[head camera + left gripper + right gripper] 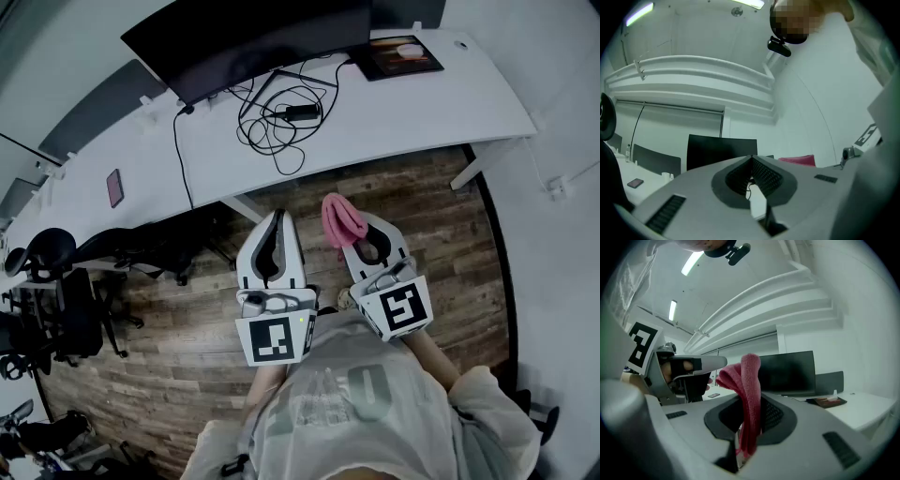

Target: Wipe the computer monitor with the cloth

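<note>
Right gripper (359,228) jaws clamp the pink cloth (339,217), which sticks up past the tips. Left gripper (276,223) jaws closed, holding nothing. Both are over the wood floor (422,225), short of the desk (412,103). Monitor (248,37) stands at the desk's back edge.

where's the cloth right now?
In the head view, the pink cloth is pinched in the right gripper. It is held above the wood floor, short of the white desk and clear of the monitor.
</note>
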Tool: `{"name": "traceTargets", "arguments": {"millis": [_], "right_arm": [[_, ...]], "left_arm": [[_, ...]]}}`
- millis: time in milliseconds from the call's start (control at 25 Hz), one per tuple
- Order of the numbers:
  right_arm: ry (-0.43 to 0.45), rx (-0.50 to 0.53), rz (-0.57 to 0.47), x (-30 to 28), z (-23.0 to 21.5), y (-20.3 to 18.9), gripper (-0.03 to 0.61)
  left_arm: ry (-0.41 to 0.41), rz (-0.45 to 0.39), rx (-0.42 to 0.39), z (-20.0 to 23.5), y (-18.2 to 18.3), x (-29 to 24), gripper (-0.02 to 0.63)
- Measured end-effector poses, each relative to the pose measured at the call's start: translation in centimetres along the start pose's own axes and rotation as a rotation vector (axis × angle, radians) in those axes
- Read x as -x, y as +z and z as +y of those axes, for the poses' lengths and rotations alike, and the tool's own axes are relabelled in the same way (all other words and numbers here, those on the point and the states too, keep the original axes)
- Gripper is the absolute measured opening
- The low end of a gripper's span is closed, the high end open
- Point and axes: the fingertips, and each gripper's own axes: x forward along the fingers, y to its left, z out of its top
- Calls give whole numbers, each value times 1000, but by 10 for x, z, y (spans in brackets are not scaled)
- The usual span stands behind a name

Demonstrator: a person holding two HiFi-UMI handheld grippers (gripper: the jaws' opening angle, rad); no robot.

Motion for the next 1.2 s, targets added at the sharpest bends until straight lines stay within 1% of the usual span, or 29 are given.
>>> {"name": "traceTargets", "arguments": {"millis": [200,280,440,560,640,760,960,1120,1200], "right_arm": [[-26,32,-5,-2,0,1,59],[-27,27,-11,-3,0,4,60],[-36,42,26,1,-6,-1,59],[-39,23,-20,1,-13,1,60],[-43,11,-24,1,-18,0,60],[-46,3,-5,-2,-20,-7,60],[-55,-42,48,-2,-26,-25,60],[-57,-61,63,-8,-36,-36,60],[-84,-56,64,-12,-49,-40,60]], "left_arm": [[15,5,-25,13,-1,2,14],[16,6,-24,15,-2,2,15],[12,16,-22,12,-5,0,15],[9,17,-24,9,-5,-3,15],[10,24,-29,7,-7,-5,15],[15,46,-33,5,-12,-3,15],[28,81,-26,9,-22,-4,14],[-1,88,-19,11,-37,-22,15],[-22,91,-9,12,-49,-37,14]]}}
